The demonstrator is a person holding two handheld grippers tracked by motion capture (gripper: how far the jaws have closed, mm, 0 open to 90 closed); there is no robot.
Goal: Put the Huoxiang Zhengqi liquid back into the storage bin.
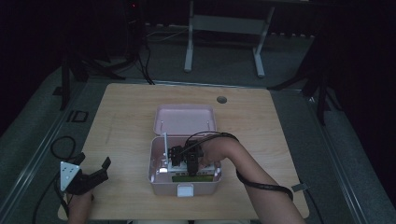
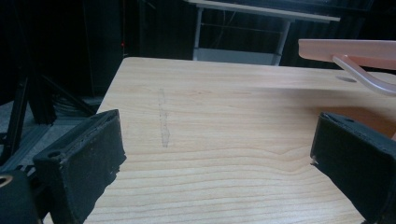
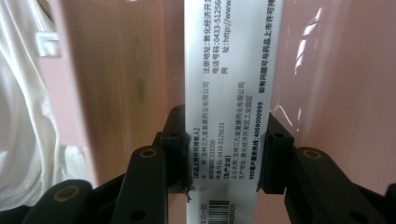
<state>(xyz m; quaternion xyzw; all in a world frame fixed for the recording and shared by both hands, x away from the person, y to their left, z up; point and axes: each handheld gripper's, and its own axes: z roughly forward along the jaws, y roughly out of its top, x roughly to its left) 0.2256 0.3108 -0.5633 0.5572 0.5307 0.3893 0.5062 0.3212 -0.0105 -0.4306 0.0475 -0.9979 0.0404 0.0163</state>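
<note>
While lowered in pink box (image 1: 159,179): right gripper (image 3: 224,154) fingers (image 3: 175,154) clamp carton (image 3: 231,93) sides.
Carton: white, black print, barcode.
Left gripper (image 2: 219,154): fingers wide, holding nothing.

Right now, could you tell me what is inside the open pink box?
The pink box holds the right gripper, shut on a white printed carton, beside a green-edged pack. The hand hides anything beneath.

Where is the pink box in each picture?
High view: the pink box sits at the table's middle front, lid open behind it.
Left gripper view: its lid pokes in at the top right.
Right gripper view: its pink wall stands behind the white packet that the right gripper holds.
Shared landmark: the wooden table.
</note>
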